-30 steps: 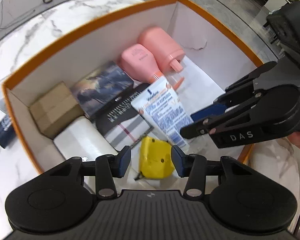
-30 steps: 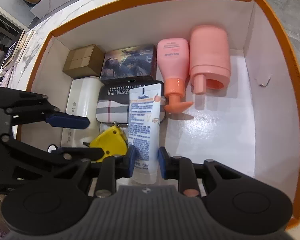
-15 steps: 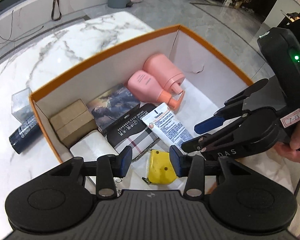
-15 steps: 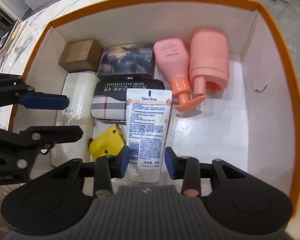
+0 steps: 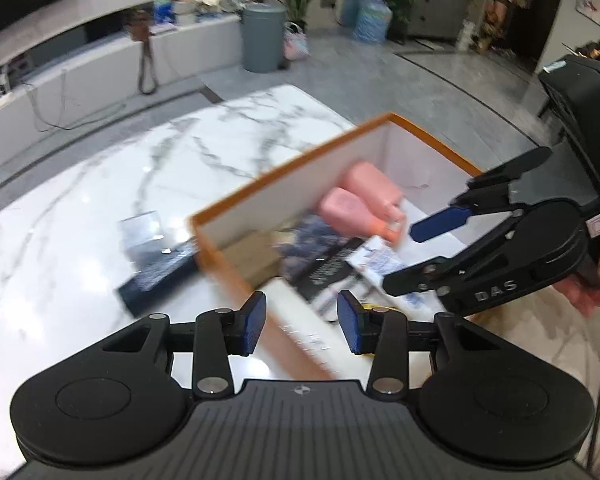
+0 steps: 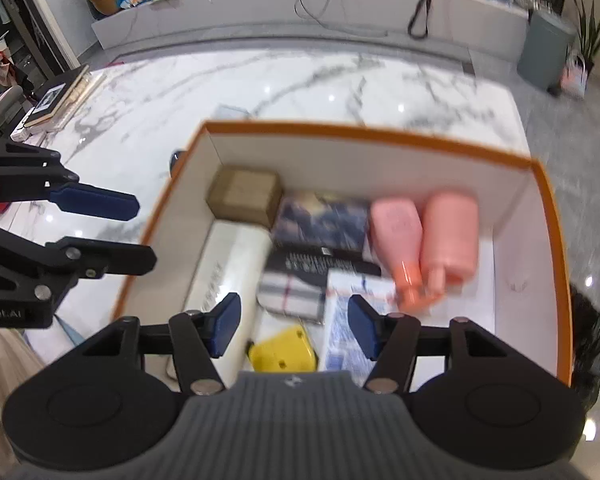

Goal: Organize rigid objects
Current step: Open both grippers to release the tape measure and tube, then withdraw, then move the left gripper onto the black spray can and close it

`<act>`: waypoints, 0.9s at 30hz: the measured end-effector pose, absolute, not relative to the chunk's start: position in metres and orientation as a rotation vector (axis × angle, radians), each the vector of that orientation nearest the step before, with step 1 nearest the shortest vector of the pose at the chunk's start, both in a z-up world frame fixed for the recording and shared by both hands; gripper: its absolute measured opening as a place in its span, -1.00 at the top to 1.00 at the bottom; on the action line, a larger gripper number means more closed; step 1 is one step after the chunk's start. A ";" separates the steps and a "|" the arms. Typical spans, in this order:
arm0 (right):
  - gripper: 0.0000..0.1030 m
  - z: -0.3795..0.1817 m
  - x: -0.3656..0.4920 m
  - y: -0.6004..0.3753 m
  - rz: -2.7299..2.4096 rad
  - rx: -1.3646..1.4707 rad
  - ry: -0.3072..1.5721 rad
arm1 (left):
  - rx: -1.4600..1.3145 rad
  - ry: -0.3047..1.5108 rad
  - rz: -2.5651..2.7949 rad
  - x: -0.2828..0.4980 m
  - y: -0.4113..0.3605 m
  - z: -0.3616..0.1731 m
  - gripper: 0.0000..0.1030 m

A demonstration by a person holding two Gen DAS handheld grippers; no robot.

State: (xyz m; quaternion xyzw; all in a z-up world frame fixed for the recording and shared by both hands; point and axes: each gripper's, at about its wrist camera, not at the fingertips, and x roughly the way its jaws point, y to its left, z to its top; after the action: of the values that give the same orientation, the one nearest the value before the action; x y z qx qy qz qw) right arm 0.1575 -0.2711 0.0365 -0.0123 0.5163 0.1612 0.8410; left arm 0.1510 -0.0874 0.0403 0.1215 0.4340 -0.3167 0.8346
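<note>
Two grippers above orange-rimmed box [image 6: 556, 240]: right gripper [image 6: 294, 326] jaws opening, nothing between; left gripper [image 5: 302, 322] parted, empty. Vaseline tube [image 6: 340, 320] lies flat nr box front edge, beside pink bottles [image 6: 424, 236], packed w/ rest to save room.

Motion blur smears the orange-rimmed box's [image 5: 260, 184] contents.

Box [image 6: 556, 264] right side floor bare; left, middle packed, seemingly tight.
</note>
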 end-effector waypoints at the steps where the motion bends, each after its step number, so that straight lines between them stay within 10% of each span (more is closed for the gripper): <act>1: -0.16 0.038 0.160 -0.266 0.341 -0.028 1.092 | 0.252 0.916 -0.657 0.152 -0.080 0.041 0.05; 27: -0.14 0.040 0.277 -0.152 0.447 -0.391 0.933 | 0.323 0.834 -0.620 0.259 -0.026 -0.041 -0.27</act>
State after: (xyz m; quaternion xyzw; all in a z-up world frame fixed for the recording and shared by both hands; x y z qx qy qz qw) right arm 0.2768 -0.1521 0.0404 -0.1857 0.4432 0.2125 0.8508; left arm 0.2587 -0.0260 -0.0415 0.1536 0.3967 -0.2950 0.8556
